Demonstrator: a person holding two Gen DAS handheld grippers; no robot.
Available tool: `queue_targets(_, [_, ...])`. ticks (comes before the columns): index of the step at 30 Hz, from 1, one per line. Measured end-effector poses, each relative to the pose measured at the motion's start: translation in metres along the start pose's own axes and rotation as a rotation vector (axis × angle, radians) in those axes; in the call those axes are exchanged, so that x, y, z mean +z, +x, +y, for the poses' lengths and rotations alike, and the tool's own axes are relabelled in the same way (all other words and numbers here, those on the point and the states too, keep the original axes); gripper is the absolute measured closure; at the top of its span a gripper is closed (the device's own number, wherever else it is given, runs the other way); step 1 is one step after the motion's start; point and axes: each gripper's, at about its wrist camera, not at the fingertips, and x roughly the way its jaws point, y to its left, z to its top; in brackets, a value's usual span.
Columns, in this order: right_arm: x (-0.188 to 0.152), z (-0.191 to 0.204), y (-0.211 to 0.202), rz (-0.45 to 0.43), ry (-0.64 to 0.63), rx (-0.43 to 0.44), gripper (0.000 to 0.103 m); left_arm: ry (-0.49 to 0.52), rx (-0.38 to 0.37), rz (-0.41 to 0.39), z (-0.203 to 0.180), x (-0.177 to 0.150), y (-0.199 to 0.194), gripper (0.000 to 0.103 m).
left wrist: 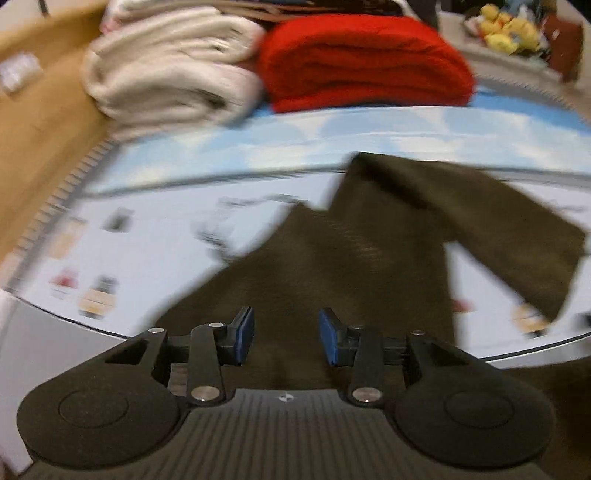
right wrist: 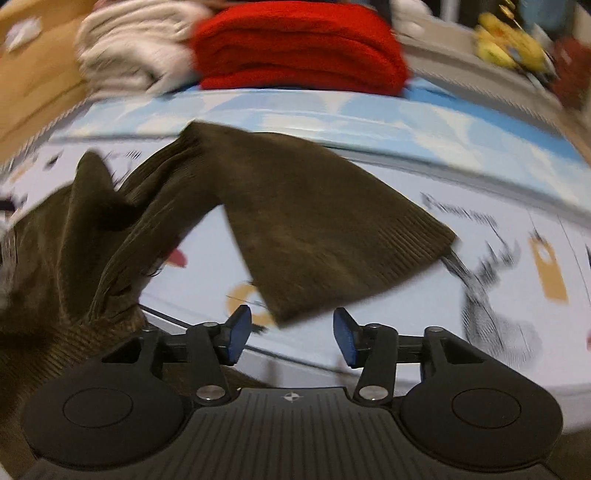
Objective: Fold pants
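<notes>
Dark brown ribbed pants (left wrist: 332, 266) lie spread and rumpled on a light printed bed sheet (left wrist: 147, 240). My left gripper (left wrist: 287, 338) hovers over the wide part of the pants. Its blue pads (left wrist: 243, 336) stand apart, and the cloth shows flat beneath the gap rather than pinched. In the right wrist view one pant leg (right wrist: 314, 221) stretches to the right, its ribbed hem just ahead of my right gripper (right wrist: 291, 336). That gripper is open with only the sheet showing between its fingertips. The bunched waist part fills the left of that view.
A folded red blanket (left wrist: 365, 62) and a folded cream blanket (left wrist: 166, 70) sit at the far side of the bed. Yellow plush toys (left wrist: 509, 26) lie at the back right. A wooden board (left wrist: 37, 122) runs along the left edge.
</notes>
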Motion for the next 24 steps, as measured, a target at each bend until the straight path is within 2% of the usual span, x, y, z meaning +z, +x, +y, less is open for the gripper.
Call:
queue_targets(2, [0.004,0.023,0.014,-0.014,-0.118,-0.030,0.043,-0.026,-0.114,0.039,-0.014,0.004,0.015,0.060])
queue_targets(4, [0.005,0.041,0.030,-0.016,-0.229,-0.065,0.042,-0.040,-0.195,0.064,-0.030,0.007,0.024,0.060])
queue_targets(6, [0.003,0.052,0.048,0.003,-0.314,-0.099,0.042,-0.050,-0.247,0.084,-0.043,0.008,0.033,0.060])
queue_targets(9, [-0.005,0.053,0.071,0.043,-0.395,-0.159,0.047,-0.063,-0.283,0.104,-0.063,0.009,0.049,0.060])
queue_targets(10, [-0.007,0.050,0.076,0.052,-0.396,-0.169,0.059,-0.062,-0.291,0.110,-0.071,0.010,0.055,0.060])
queue_targets(11, [-0.007,0.045,0.079,0.060,-0.381,-0.168,0.077,-0.057,-0.300,0.114,-0.078,0.013,0.065,0.060])
queue_targets(12, [-0.006,0.037,0.080,0.065,-0.351,-0.153,0.079,-0.050,-0.305,0.112,-0.083,0.014,0.071,0.060])
queue_targets(14, [-0.002,0.022,0.074,0.044,-0.292,-0.108,0.094,-0.016,-0.301,0.101,-0.096,0.017,0.087,0.058])
queue_targets(18, [0.021,-0.006,0.032,-0.074,-0.219,-0.082,0.095,0.078,-0.229,0.081,-0.117,0.015,0.106,0.059])
queue_targets(20, [0.038,-0.029,-0.002,-0.156,-0.144,-0.066,0.095,0.122,-0.220,0.067,-0.122,0.013,0.111,0.068])
queue_targets(21, [0.050,-0.044,-0.021,-0.193,-0.102,-0.063,0.095,0.135,-0.241,0.070,-0.123,0.013,0.113,0.091])
queue_targets(22, [0.061,-0.059,-0.037,-0.218,-0.071,-0.058,0.095,0.137,-0.270,0.077,-0.124,0.013,0.113,0.094])
queue_targets(24, [0.086,-0.089,-0.065,-0.242,-0.039,-0.071,0.096,0.173,-0.320,0.047,-0.127,0.012,0.105,0.095])
